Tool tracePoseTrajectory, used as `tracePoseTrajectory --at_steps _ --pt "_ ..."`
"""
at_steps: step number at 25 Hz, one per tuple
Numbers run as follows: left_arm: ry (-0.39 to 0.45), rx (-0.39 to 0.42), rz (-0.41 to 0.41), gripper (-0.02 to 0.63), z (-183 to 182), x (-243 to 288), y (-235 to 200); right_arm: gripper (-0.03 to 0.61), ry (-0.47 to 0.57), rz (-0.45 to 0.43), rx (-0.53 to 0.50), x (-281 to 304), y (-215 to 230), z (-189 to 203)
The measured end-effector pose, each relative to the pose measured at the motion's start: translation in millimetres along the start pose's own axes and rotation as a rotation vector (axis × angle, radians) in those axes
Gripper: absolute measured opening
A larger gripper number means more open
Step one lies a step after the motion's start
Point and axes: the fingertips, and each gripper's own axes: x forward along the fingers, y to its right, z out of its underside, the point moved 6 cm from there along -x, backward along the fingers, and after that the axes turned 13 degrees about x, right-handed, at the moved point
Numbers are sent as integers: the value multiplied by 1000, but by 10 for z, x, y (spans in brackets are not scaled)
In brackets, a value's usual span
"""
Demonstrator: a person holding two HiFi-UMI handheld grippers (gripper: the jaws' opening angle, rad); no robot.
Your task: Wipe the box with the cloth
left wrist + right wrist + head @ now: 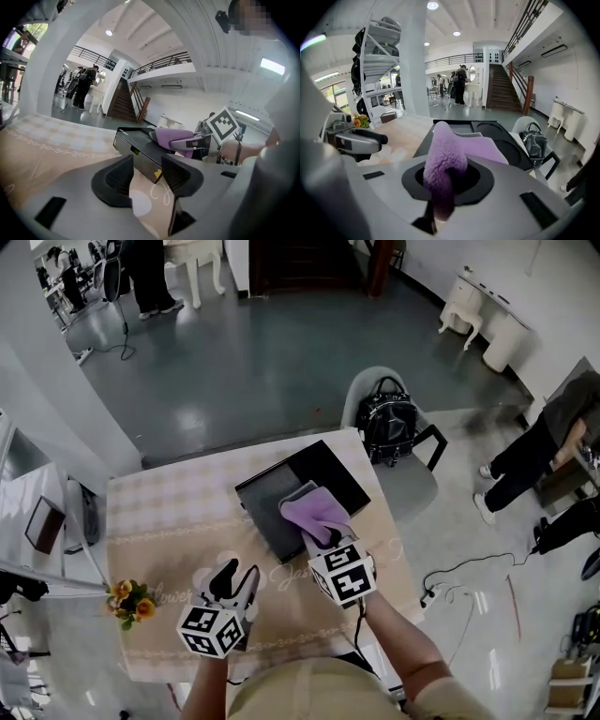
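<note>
Jaws on fleecy purple cloth [445, 152]

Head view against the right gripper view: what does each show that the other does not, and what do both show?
Only the head view: the marker cube on the right gripper and the person's right forearm. Only the right gripper view: the ceiling lights and, close up, its jaws pinching the purple cloth. Both: the black box under the cloth, the left gripper and the flowers.
</note>
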Motion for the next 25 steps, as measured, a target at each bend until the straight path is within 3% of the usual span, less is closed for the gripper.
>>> tracePoseTrajectory --at_steps 8,15,20,25 --pt "10 -8 -37 189 51 -235 -54 66 -58 -109 -71 75 -481 75" --pt "19 -11 -65 189 60 -356 -65 66 -92 -250 -56 69 -847 117" --pt "29 16 -69 189 -59 -344 -21 66 -21 -293 -38 -78 -874 -64" --pt "37 67 -74 189 -249 -253 45 66 113 -272 18 -361 -592 -443"
